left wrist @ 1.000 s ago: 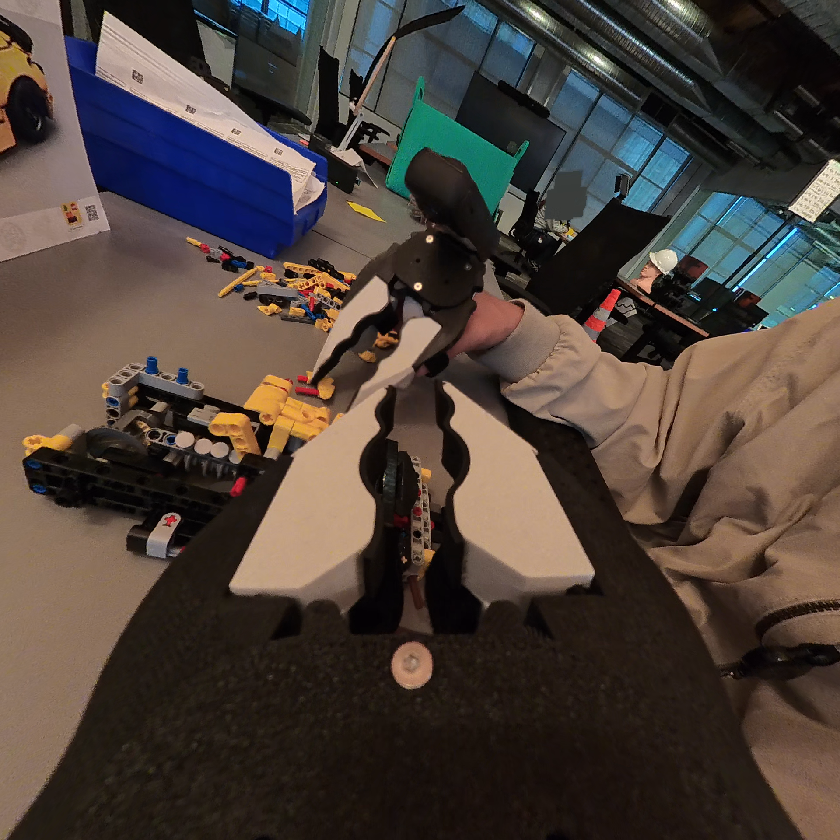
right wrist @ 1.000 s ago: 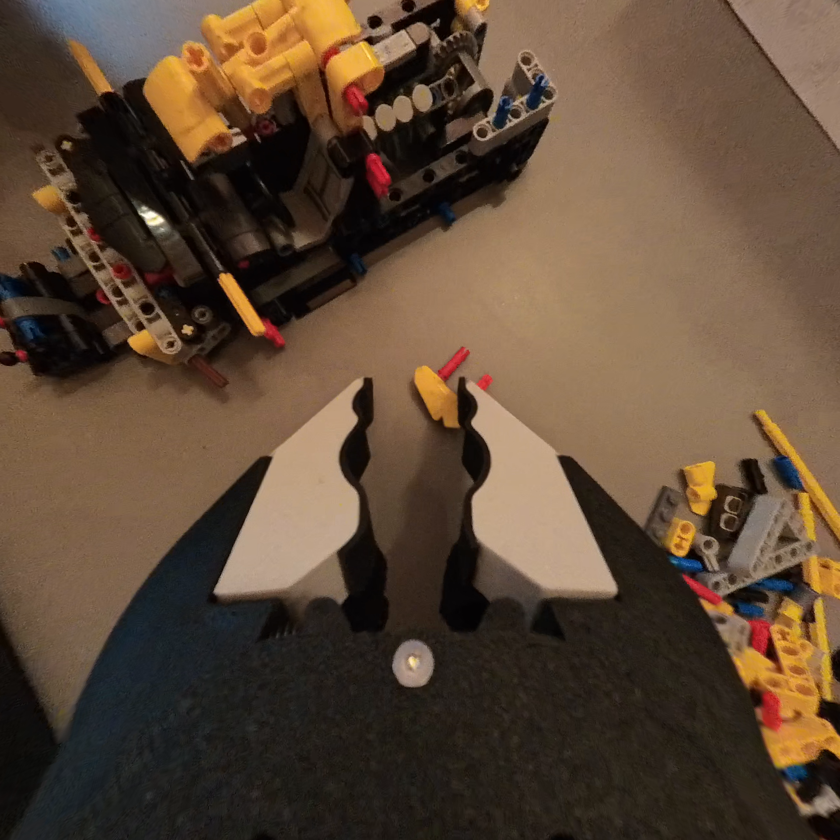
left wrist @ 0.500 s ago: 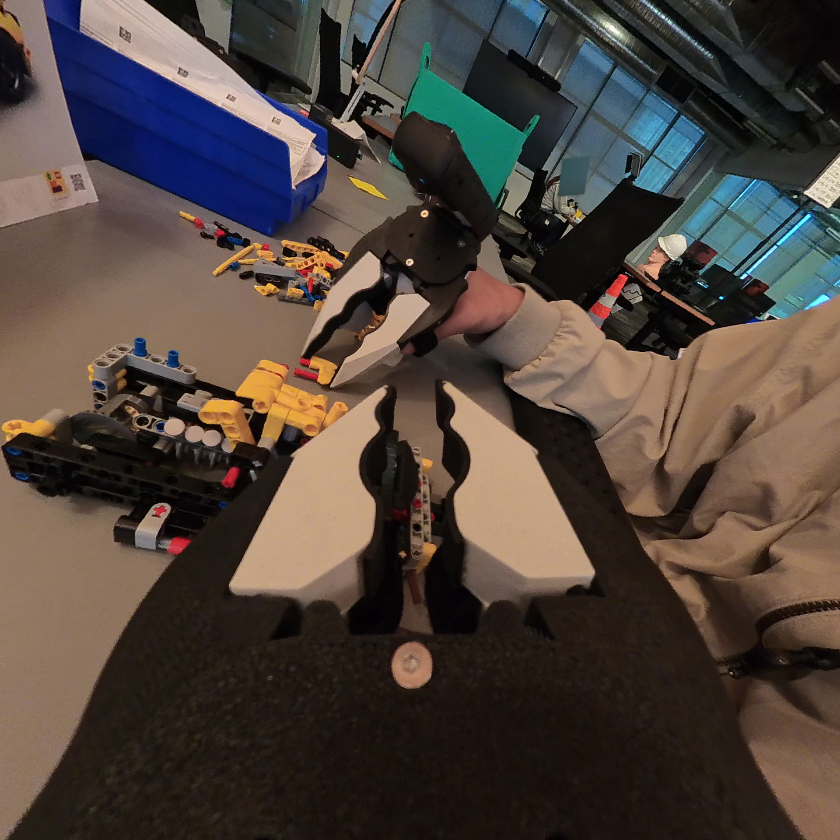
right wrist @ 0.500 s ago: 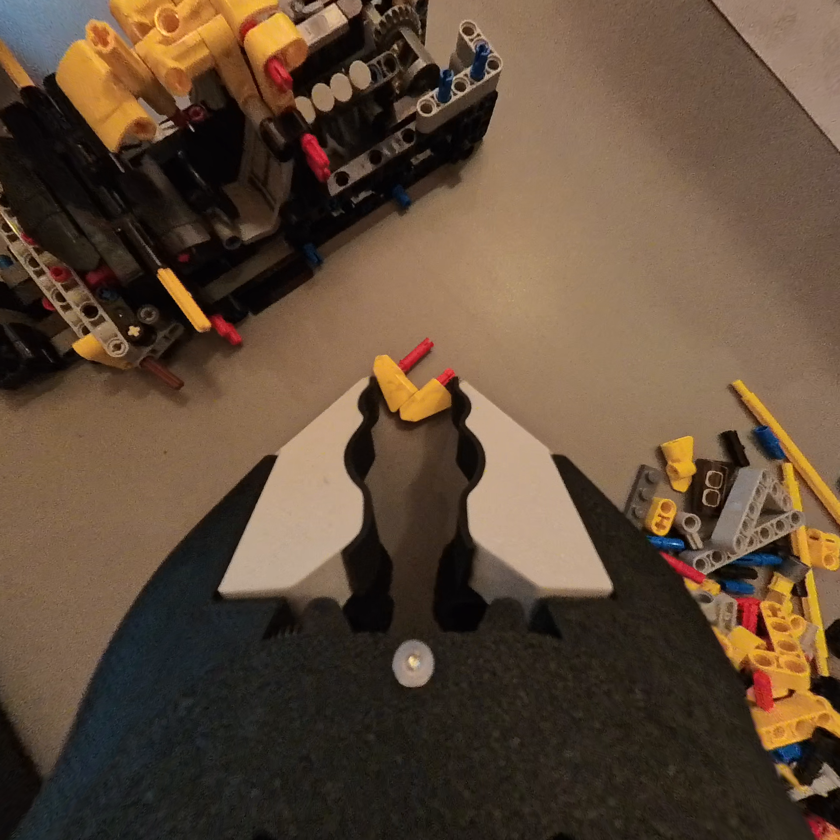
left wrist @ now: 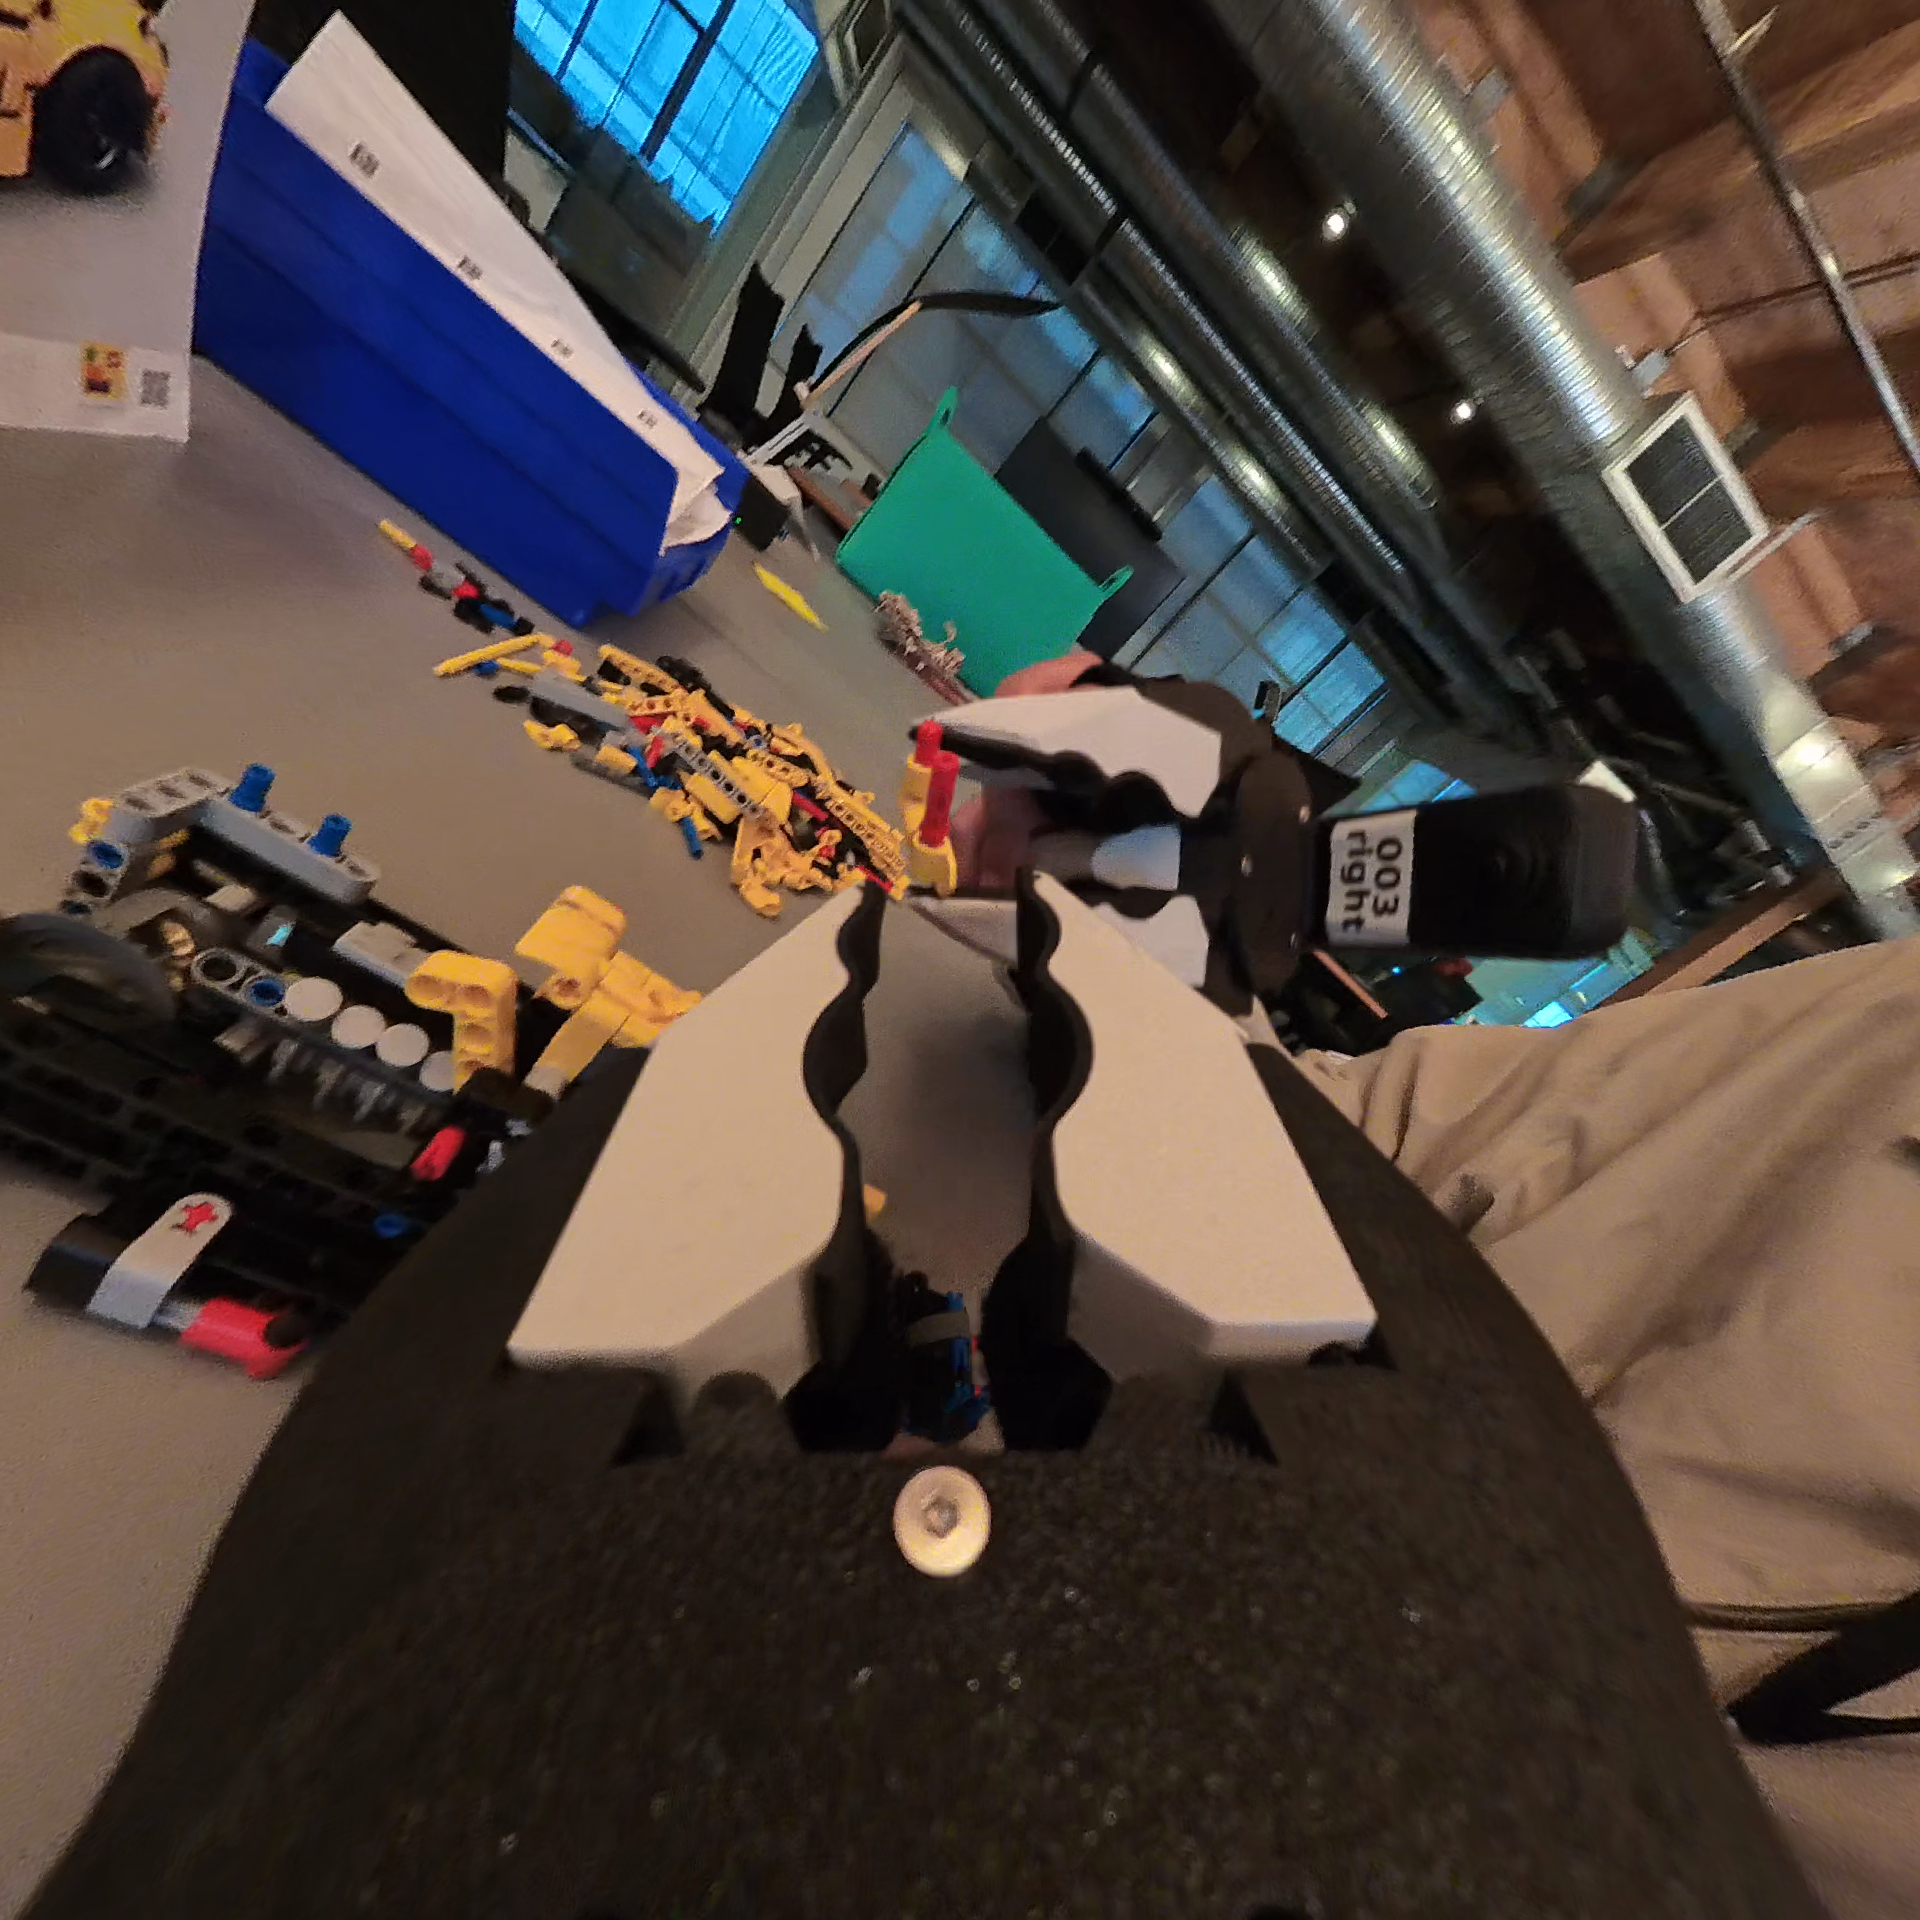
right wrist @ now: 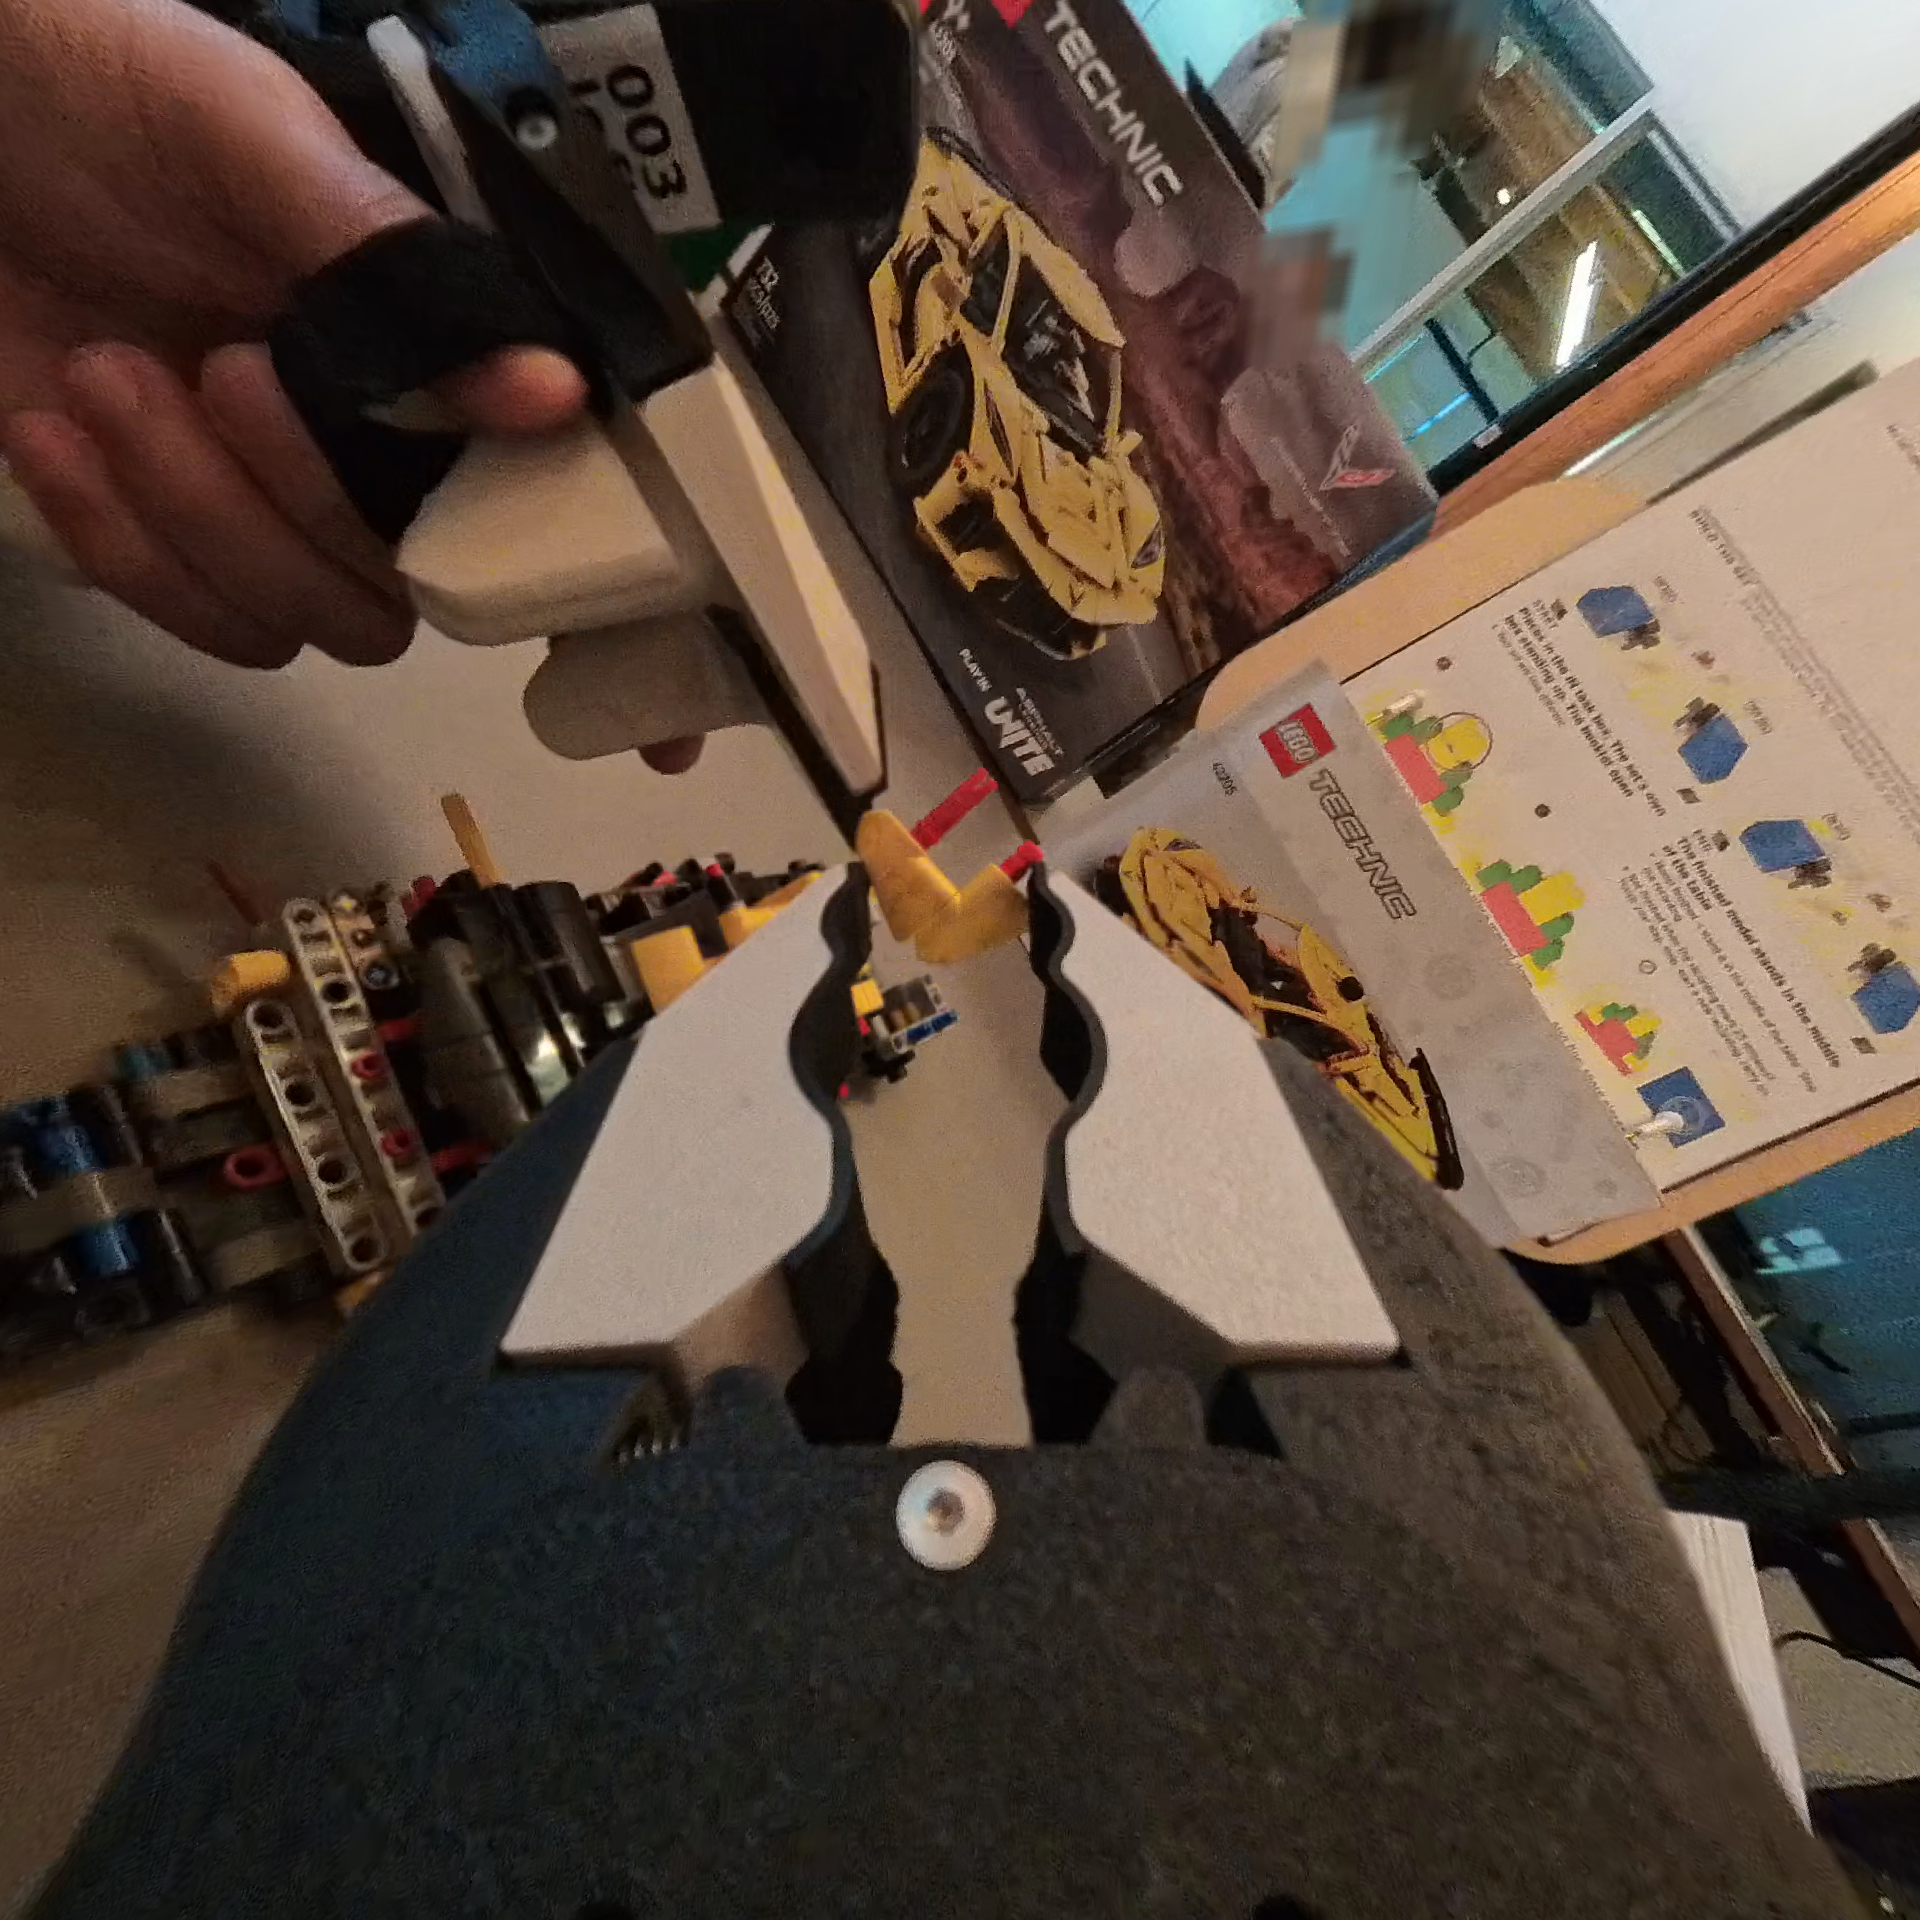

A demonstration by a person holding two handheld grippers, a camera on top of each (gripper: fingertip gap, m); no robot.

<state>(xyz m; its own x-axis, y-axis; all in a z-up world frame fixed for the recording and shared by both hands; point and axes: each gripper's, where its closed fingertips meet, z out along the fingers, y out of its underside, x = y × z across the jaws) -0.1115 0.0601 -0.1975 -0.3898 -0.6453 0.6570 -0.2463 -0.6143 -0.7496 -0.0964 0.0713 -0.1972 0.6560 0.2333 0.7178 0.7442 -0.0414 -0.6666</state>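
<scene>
My right gripper (right wrist: 945, 894) is shut on a small yellow angled connector (right wrist: 914, 883) with two red pins and holds it in the air at its fingertips. The left wrist view shows this gripper (left wrist: 951, 821) and the connector (left wrist: 914, 795) just beyond my left fingertips. My left gripper (left wrist: 943, 904) is open with nothing between its tips. One of its fingers (right wrist: 790, 623) ends just above the connector. The black, grey and yellow brick model (left wrist: 260, 1039) lies on the grey table to the left and also shows in the right wrist view (right wrist: 312, 1039).
A pile of loose yellow, black and grey bricks (left wrist: 727, 758) lies behind the model. A blue bin (left wrist: 416, 343) with paper sheets stands at the back. A box with a yellow car (right wrist: 1039, 416), a booklet (right wrist: 1299, 935) and an instruction sheet (right wrist: 1662, 779) stand behind.
My right gripper has shut on the yellow connector, lifted it off the table and turned it toward my left gripper. My left gripper has tilted, and the model part no longer shows between its fingers.
</scene>
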